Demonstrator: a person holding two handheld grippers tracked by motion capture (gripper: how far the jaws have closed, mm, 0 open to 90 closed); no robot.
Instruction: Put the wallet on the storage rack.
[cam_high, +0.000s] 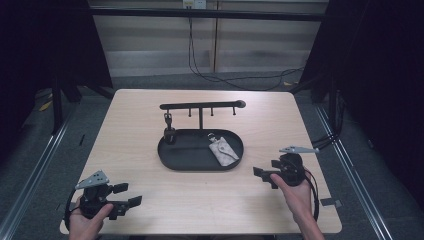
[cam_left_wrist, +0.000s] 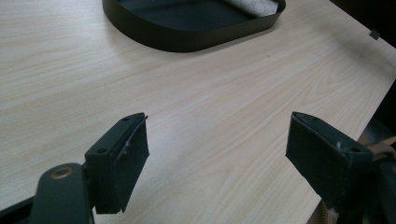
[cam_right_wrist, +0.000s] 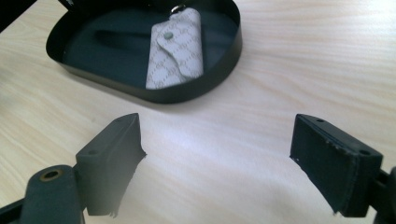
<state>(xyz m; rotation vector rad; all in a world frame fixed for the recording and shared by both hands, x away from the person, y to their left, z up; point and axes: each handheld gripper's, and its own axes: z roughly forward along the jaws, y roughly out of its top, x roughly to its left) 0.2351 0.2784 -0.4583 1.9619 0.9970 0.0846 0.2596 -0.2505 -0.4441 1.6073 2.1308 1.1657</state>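
A black oval tray (cam_high: 172, 160) lies in the middle of the table, with a T-shaped hook rack (cam_high: 202, 106) rising from its back. A small patterned grey pouch (cam_high: 223, 151) with a snap flap lies in the tray's right half; the same pouch (cam_right_wrist: 175, 51) is clear in the right gripper view. A dark key fob (cam_high: 169, 131) hangs from the rack's left hook. My left gripper (cam_high: 127, 195) hovers open over the table's front left corner. My right gripper (cam_high: 261, 176) stands open right of the tray, pointing towards it. Both hold nothing.
The tray's rim (cam_left_wrist: 187, 42) lies ahead of the left gripper across bare wood. The table's right edge (cam_left_wrist: 373, 74) is close. A small dark tag (cam_high: 331, 202) lies near the front right corner. Cables (cam_high: 235, 77) run over the floor behind the table.
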